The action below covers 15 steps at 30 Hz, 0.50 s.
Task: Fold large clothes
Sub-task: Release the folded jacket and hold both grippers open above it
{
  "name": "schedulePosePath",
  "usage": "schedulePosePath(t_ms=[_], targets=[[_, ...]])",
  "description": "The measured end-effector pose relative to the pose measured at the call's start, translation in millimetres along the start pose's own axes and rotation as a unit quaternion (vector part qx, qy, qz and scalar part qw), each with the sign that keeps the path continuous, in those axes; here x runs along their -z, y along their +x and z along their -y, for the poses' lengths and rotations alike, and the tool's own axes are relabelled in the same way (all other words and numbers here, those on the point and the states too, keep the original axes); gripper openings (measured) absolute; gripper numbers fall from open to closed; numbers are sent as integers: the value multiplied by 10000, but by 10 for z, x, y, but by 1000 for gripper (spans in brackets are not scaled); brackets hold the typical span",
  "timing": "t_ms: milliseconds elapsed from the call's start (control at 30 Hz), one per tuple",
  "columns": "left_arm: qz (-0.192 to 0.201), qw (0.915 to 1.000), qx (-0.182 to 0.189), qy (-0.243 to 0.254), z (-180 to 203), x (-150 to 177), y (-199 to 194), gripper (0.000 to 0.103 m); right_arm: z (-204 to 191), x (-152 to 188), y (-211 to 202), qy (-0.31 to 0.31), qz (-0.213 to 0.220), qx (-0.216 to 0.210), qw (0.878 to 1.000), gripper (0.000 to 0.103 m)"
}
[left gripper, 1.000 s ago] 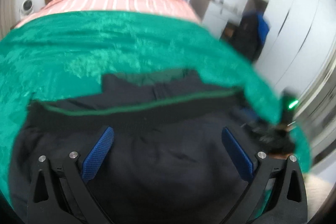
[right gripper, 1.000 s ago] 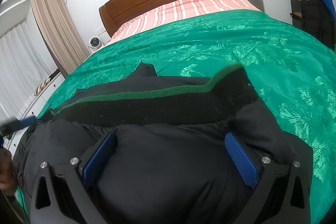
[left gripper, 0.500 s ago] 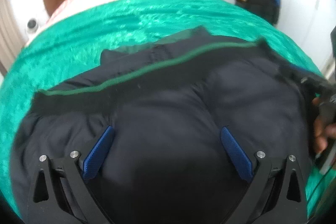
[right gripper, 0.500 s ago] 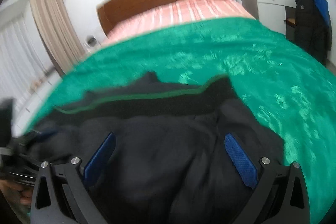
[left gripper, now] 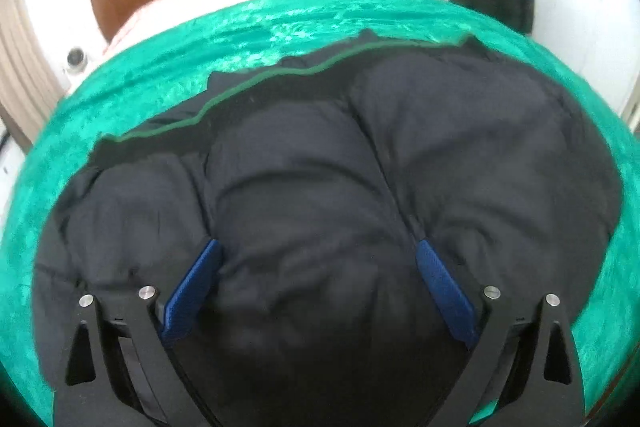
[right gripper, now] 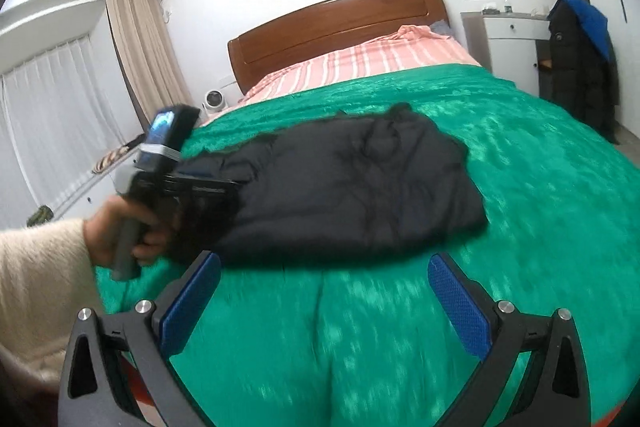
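Observation:
A dark navy puffer jacket point(left gripper: 440, 147) with a green-edged black collar strip point(left gripper: 248, 87) lies folded on the green bedspread point(left gripper: 280, 39). My left gripper point(left gripper: 317, 245) is pressed down onto its near part; its jaws are closing but still stand wide, with a bulge of jacket between the blue pads point(left gripper: 192, 291). In the right wrist view the jacket point(right gripper: 360, 179) lies mid-bed, and a hand point(right gripper: 120, 231) holds the left gripper at its left end. My right gripper point(right gripper: 324, 259) hovers open over bare bedspread point(right gripper: 520, 187), nearer than the jacket, with nothing between its fingers.
A wooden headboard point(right gripper: 340, 23) and a pink striped sheet point(right gripper: 380, 63) are at the far end. A white cabinet point(right gripper: 508, 43) and a hung dark coat point(right gripper: 580, 67) stand at the right. A cream sleeve point(right gripper: 40, 267) fills the lower left; curtains point(right gripper: 140, 47) hang at the left.
My right gripper has drawn back off the jacket and now looks at it from over bare bedspread. My left gripper has moved further over the jacket and tilted, and its pads stand slightly closer.

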<state>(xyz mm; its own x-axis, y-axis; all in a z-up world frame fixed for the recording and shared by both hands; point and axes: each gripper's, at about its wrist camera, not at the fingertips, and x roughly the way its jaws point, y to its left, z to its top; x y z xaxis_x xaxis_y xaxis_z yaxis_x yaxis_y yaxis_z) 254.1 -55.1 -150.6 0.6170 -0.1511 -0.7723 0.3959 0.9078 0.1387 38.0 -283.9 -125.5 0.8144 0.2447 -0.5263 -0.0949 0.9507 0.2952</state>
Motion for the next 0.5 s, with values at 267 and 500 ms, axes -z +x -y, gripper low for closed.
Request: schedulePosePath(t_ms=[267, 500], targets=[[-196, 9996, -74, -167, 11, 72, 201, 98, -54, 85, 178, -386, -172, 106, 9991, 102], [-183, 9995, -44, 239, 232, 347, -151, 95, -118, 161, 203, -682, -263, 34, 9973, 102]])
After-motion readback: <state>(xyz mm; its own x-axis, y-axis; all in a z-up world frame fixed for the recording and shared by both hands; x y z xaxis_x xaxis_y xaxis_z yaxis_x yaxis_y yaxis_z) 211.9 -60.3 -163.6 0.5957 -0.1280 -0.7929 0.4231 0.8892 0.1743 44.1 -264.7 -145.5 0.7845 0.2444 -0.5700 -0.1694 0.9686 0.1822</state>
